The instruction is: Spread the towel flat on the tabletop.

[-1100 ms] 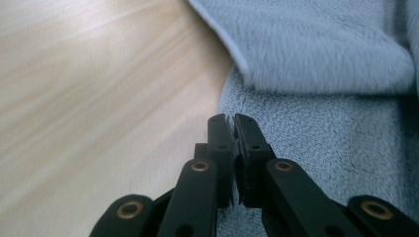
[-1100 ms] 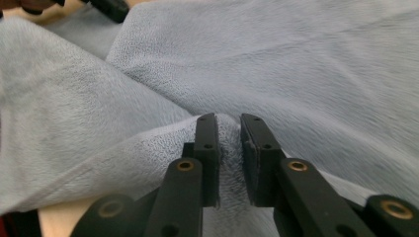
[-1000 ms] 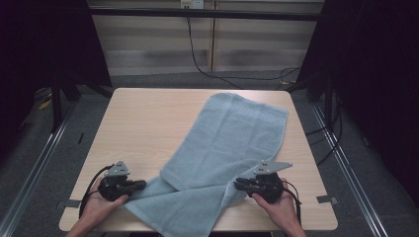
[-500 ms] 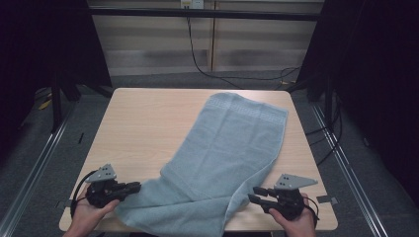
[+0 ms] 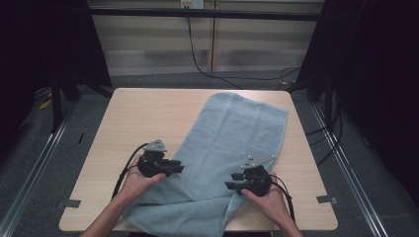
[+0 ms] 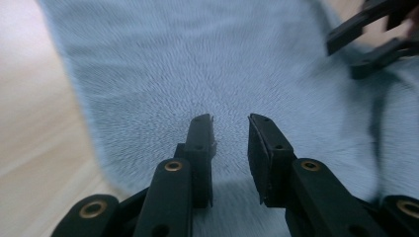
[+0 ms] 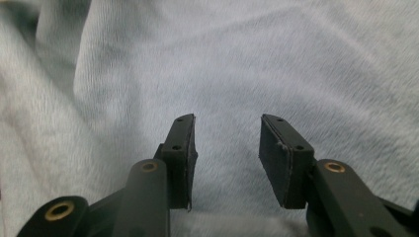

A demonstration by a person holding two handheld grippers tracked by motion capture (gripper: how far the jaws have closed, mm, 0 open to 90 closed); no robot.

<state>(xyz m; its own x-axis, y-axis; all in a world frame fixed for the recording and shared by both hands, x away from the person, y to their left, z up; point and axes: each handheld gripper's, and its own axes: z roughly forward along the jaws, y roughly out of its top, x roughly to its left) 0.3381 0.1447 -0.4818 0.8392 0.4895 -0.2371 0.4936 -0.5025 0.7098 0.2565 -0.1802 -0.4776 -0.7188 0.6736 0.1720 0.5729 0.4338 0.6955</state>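
Towel [image 5: 232, 153], pale blue terry, lies diagonally across the surface [image 5: 143, 113], its near end bunched at the front edge. My left claw [image 5: 179, 168] and right claw [image 5: 231, 186] hover over that end, jaws parted, empty. Judged soft, light, limp; best pinched at the near corners.

A pale blue towel [image 5: 232, 153] lies spread flat on the tabletop [image 5: 148, 113], slanting from five o'clock toward one o'clock. Its near end is rumpled and reaches the tabletop's near edge.
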